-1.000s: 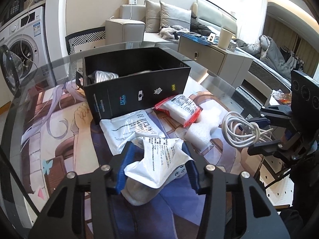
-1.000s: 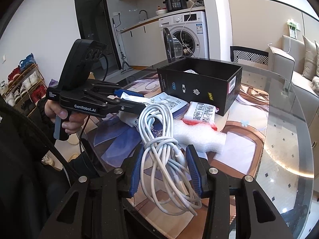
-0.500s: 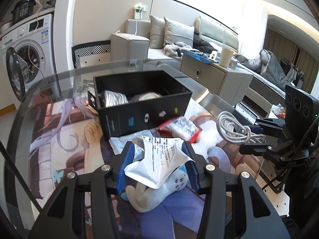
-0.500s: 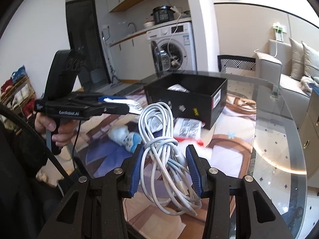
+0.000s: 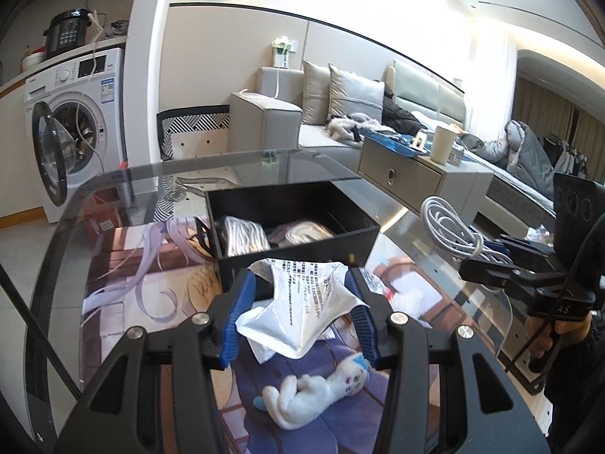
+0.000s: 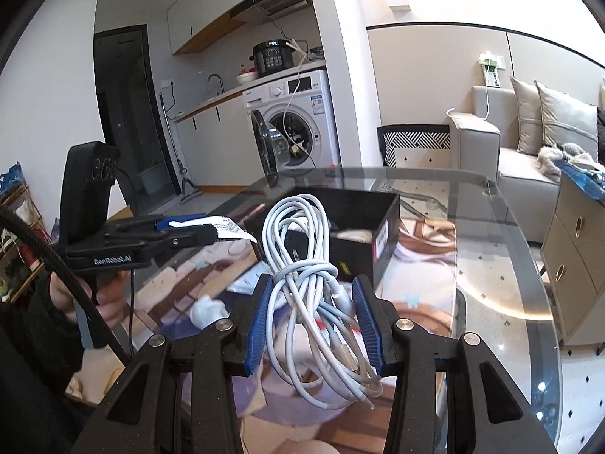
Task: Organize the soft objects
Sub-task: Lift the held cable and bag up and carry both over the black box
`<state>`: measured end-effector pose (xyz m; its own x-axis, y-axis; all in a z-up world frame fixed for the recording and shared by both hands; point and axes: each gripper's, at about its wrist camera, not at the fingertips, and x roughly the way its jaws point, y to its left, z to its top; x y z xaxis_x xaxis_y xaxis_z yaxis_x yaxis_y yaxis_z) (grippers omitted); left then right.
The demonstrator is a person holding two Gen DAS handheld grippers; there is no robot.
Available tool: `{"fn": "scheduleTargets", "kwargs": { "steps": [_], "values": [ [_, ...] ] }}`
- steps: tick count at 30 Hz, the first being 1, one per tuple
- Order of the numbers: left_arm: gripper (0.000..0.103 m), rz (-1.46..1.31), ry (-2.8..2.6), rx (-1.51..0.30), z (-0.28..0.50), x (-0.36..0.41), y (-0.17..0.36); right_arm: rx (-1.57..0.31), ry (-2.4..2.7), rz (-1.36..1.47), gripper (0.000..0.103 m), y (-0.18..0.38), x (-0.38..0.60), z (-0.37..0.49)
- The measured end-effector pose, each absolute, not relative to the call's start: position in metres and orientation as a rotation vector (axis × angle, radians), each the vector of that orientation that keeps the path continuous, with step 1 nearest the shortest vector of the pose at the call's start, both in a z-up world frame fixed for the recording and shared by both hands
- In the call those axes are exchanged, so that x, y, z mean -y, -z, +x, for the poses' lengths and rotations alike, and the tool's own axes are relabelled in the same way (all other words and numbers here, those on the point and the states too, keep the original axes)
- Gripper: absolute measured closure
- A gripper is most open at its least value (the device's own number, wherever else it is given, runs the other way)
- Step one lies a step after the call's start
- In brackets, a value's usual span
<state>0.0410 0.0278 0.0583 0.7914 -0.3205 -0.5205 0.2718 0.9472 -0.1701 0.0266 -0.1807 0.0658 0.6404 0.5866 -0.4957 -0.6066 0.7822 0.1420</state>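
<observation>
Packet and cable held above the table

A white packet (image 5: 306, 302) is clamped in the left gripper (image 5: 300, 291) at lower centre; a coiled cable (image 6: 314, 283) is pinched in the right gripper (image 6: 314, 295), both tilted downward toward the black box (image 5: 295, 223).

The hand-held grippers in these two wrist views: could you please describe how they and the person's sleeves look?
Each hand-held gripper is a matte black frame with silver screws and two fingers lined with ribbed blue pads. The left hand-held gripper bears white "GenRobot.AI" lettering, an upright black three-lens module and a thin black cable. The right hand-held gripper has the same module. The sleeve is black.
</observation>
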Motion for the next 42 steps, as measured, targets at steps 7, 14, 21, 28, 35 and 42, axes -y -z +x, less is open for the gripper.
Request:
{"fn": "scheduleTargets", "kwargs": {
  "steps": [7,14,21,28,35,42],
  "values": [
    [0.054,-0.113,0.286,-0.533,0.05,-0.033,-0.069,-0.555,-0.646,-0.025,0.06,-0.078,0.167,0.041],
    [0.054,-0.126,0.247,-0.514,0.063,-0.036,-0.072,-0.545,-0.626,-0.018,0.06,-0.089,0.158,0.05],
    [0.054,-0.138,0.223,-0.502,0.076,-0.034,-0.074,-0.538,-0.604,-0.01,0.06,-0.099,0.15,0.064],
    [0.054,-0.134,0.188,-0.49,0.085,-0.031,-0.074,-0.552,-0.59,0.002,0.06,-0.099,0.143,0.082],
    [0.054,-0.147,0.166,-0.509,0.101,-0.032,-0.072,-0.583,-0.584,0.007,0.06,-0.096,0.133,0.104],
    [0.054,-0.143,0.143,-0.52,0.116,-0.03,-0.064,-0.603,-0.586,-0.002,0.06,-0.089,0.127,0.125]
  ]
}}
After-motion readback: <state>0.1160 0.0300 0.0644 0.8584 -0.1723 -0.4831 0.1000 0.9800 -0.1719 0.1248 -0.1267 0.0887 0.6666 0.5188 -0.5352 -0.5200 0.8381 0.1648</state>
